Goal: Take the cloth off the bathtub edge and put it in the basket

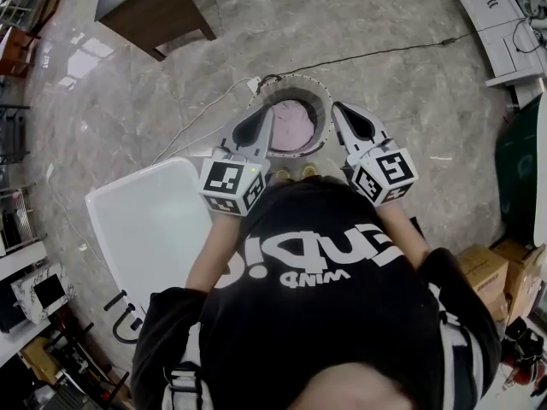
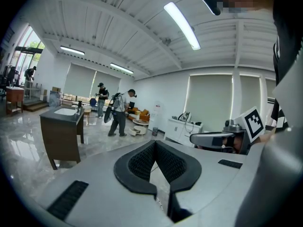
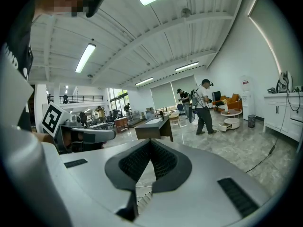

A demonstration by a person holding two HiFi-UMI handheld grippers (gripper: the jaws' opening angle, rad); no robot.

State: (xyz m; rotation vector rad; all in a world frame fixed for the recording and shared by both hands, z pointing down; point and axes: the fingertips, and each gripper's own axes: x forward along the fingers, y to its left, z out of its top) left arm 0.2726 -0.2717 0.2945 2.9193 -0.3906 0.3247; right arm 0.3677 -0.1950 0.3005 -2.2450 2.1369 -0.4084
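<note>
**Cloth is lying in the basket, both grippers shut and empty**

Nearest the camera, the person is standing with both arms held forward. The left gripper (image 1: 267, 114) is showing its jaws pressed together at the tips with nothing between them, and the right gripper (image 1: 337, 109) is doing the same: pads meeting and bare. Each gripper view is looking out over the room, not at any object.

Just beside the person's left side, the white bathtub (image 1: 154, 220) is sitting with no cloth showing on the part of its edge that is in view.

Just beyond the two jaw tips, the round mesh basket (image 1: 318, 90) is standing on the marble floor, and the pink cloth (image 1: 293, 126) is lying bunched inside it. So the task is looking finished.

Judging by how it is slumping into soft folds, the cloth is light, limp and not at all fragile. It is likely to be draping and trailing when lifted, and possibly catching on the mesh. A raised fold near the middle of the heap would be the best place to pinch, with the jaws closing fully.

Further off, a thin cable (image 1: 385, 51) is running across the floor, and a dark wooden cabinet (image 1: 154, 7) is standing well apart.
</note>
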